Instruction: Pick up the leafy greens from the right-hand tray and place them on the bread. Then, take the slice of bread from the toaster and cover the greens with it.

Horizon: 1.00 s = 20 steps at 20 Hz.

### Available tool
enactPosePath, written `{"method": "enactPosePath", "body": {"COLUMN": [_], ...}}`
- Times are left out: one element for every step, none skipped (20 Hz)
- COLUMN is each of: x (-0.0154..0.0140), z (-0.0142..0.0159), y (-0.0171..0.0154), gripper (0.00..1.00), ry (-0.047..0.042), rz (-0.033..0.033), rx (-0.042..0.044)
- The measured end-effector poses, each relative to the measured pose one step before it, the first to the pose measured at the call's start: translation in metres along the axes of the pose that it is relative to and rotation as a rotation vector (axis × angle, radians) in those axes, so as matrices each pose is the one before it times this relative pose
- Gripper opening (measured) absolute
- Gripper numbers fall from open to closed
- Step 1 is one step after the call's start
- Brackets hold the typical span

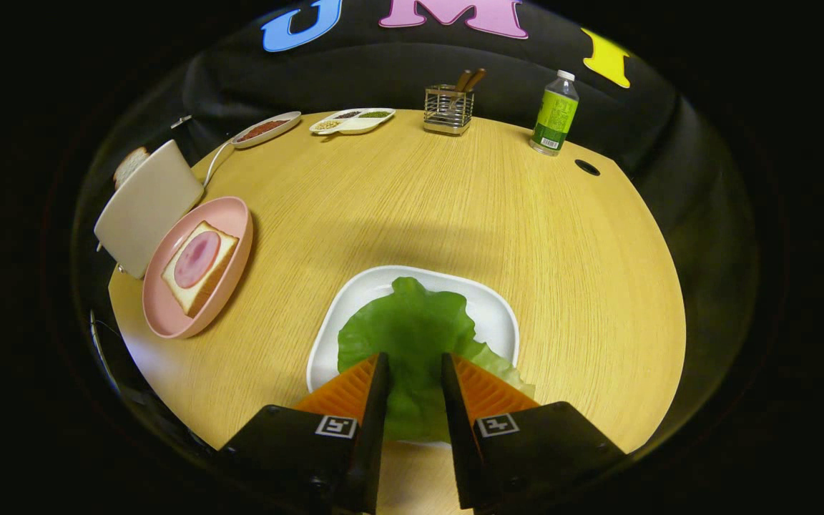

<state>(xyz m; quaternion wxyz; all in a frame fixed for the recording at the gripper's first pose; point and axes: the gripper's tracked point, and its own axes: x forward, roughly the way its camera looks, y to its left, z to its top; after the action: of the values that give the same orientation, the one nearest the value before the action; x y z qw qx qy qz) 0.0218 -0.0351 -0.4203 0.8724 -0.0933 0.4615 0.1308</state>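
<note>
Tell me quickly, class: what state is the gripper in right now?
Gripper: jaws open, straddling the leafy greens on the white tray; nothing gripped yet.

wooden table (pixel 455 214) bears white tray (pixel 494 311), pink plate (pixel 237 214), toaster (pixel 147 204), bottle (pixel 555 114)

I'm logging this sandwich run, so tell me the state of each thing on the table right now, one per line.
Gripper: fingers apart, straddling the leaf; grip unclear.
Leafy greens: on the white tray, between the fingers.
Bread with ham: uncovered, on the pink plate.
Toaster: one bread slice sticking up.
Bottle: upright, capped.
</note>
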Motion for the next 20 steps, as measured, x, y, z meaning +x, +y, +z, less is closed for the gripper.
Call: {"method": "enactPosePath", "body": {"x": [0.00051,-0.00239,0.00223,-0.00342,0.00360,-0.00045,-0.00133,-0.00379,-0.00338,-0.00485,-0.00495,-0.00618,-0.00536,-0.00662,-0.00646,-0.00686,-0.00669,-0.00567,-0.00543,-0.00526], "z": [-0.00052,0.00303,-0.00201,0.00106,-0.00074,0.00113,-0.00039,0.00195,0.00460,0.00569,0.00479,0.00603,0.00498,0.00584,0.00490,0.00545,0.00546,0.00563,0.00522,0.00499], "y": [-0.00128,-0.00541,0.00153,0.00062,0.00181,0.00200,-0.00009,0.00056,-0.00069,-0.00033,-0.00038,-0.00013,0.00111,0.00143,0.00287,0.00283,0.00367,0.00509,0.00679,0.00798], "gripper": [0.46,0.29,0.12,0.12,0.09,0.08,0.06,0.06,0.06,0.06,0.06,0.06,0.06,0.06,0.06,0.06,0.05,0.05,0.05,0.06], "ry": [0.00556,-0.00552,0.00422,-0.00300,0.00347,-0.00154,0.00434,-0.00340,-0.00911,-0.01114,-0.01129,-0.01144,-0.00969,-0.00908,-0.01067,-0.01008,-0.01136,-0.00949,-0.01100,-0.01038], "rz": [0.00198,-0.02032,-0.00113,-0.00205,0.00700,0.00830,0.00434,0.00420,-0.00242,-0.00244,-0.00410,-0.00217,-0.00401,-0.00118,-0.00049,-0.00099,-0.00136,0.00208,0.00430,0.00566], "rx": [-0.00889,0.00732,0.00260,-0.00591,-0.01009,-0.00322,0.00420,0.00815,0.00346,0.00314,0.00467,0.00757,0.00834,0.00970,0.00974,0.00550,0.00334,0.00380,0.00482,0.00350]}}
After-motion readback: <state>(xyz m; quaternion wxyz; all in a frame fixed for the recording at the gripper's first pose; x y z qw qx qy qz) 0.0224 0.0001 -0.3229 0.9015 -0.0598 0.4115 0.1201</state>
